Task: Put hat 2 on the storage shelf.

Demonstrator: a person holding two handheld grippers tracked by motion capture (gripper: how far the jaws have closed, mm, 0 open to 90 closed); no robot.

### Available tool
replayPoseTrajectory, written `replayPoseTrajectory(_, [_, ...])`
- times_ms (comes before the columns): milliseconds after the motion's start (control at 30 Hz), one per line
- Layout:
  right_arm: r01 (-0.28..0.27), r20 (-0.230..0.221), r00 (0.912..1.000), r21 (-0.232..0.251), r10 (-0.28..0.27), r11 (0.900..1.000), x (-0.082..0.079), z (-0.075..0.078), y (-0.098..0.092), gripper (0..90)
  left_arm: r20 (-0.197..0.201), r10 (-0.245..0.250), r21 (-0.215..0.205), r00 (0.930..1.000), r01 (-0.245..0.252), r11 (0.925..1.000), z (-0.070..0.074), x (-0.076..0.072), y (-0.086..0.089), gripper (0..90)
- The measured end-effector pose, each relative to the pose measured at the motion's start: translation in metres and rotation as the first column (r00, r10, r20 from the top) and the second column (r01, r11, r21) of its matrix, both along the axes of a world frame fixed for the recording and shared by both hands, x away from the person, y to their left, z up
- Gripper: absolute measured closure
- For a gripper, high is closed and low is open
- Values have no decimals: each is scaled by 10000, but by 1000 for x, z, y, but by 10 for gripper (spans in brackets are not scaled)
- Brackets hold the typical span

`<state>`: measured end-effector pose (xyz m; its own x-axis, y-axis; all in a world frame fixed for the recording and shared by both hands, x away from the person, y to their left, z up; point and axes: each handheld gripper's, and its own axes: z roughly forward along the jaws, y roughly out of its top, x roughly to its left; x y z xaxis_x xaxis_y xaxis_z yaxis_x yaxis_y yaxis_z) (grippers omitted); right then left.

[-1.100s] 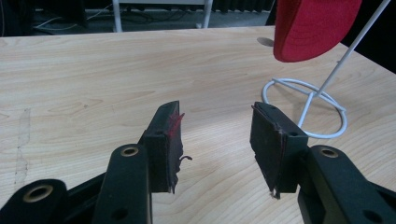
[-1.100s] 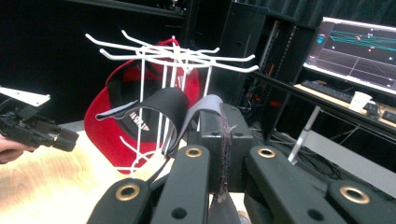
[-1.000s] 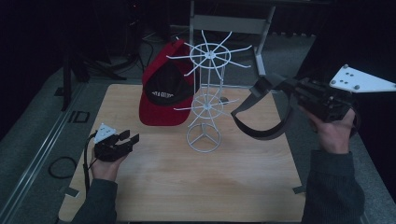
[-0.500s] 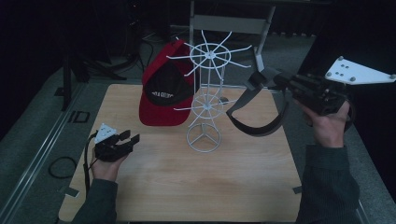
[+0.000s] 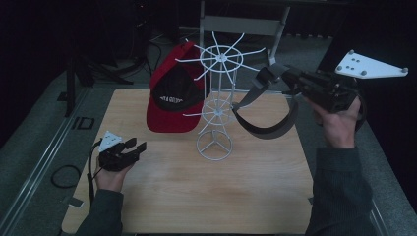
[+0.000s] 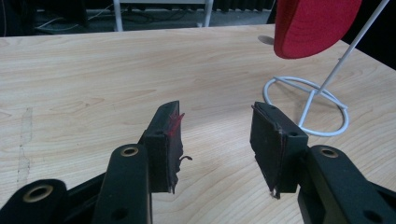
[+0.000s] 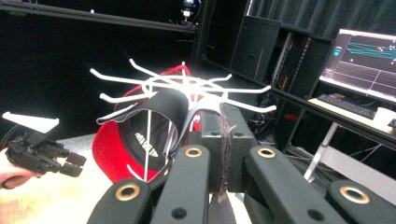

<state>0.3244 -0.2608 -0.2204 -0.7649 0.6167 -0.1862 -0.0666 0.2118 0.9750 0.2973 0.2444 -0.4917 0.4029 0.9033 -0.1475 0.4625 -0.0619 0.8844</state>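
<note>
The dark grey visor cap with a curved brim [image 5: 265, 115] hangs in the air above the right part of the light wooden table [image 5: 206, 196], near the white wire hat stand [image 5: 216, 105]. The right hand-held gripper [image 5: 275, 78] is clenched on its band. A red and black baseball cap [image 5: 172, 98] hangs on the stand. The left hand-held gripper [image 5: 135, 146] is released, low over the table.

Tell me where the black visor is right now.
In the high view, the black visor hangs in the air right of the white wire rack, pinched by the right gripper above the table's right side.
</note>
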Motion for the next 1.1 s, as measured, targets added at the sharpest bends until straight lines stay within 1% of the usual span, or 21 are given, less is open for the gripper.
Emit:
replayPoseTrajectory(100, [-26, 17, 10000, 81, 26, 10000, 3, 3, 3, 894, -13, -19, 8, 10000, 19, 10000, 0, 0, -1, 535])
replayPoseTrajectory(200, [0, 54, 10000, 31, 0, 10000, 4, 4, 5, 894, -15, -34, 15, 10000, 34, 10000, 0, 0, -1, 535])
replayPoseTrajectory(333, [30, -6, 10000, 29, -30, 10000, 9, 5, 7, 893, -3, -39, 33, 10000, 39, 10000, 0, 0, -1, 535])
replayPoseTrajectory(367, [18, -65, 10000, 94, -17, 10000, 13, 4, 7, 894, 0, -40, 28, 10000, 40, 10000, -1, 0, -1, 535])
replayPoseTrajectory(467, [3, -98, 10000, 121, -2, 9999, 14, 4, 7, 894, -1, -44, 24, 10000, 44, 10000, -1, 0, -1, 535])
replayPoseTrajectory(500, [6, -154, 9999, 194, -3, 9998, 19, 4, 8, 894, 2, -38, 10, 10000, 38, 10000, -1, 0, -1, 535])
replayPoseTrajectory(700, [-51, -216, 9998, 272, 57, 9996, 24, 4, 11, 894, 6, -37, -14, 10000, 37, 10000, -1, 0, -1, 535])
replayPoseTrajectory(800, [-73, -262, 9996, 277, 80, 9996, 28, 3, 12, 894, 4, -32, -44, 10000, 32, 10000, -1, 0, -1, 535])
replayPoseTrajectory(867, [-17, -373, 9993, 287, 28, 9996, 33, 0, 14, 894, -3, -42, -21, 10000, 42, 10000, -1, 0, -1, 535])
replayPoseTrajectory(933, [28, -439, 9990, 284, -16, 9996, 35, 0, 14, 893, 0, -38, -9, 10000, 38, 10000, -1, 0, -1, 535])
replayPoseTrajectory(1100, [148, -637, 9979, 163, -138, 9998, 43, -5, 16, 893, -9, -32, -37, 10000, 32, 10000, -2, 0, -1, 535])
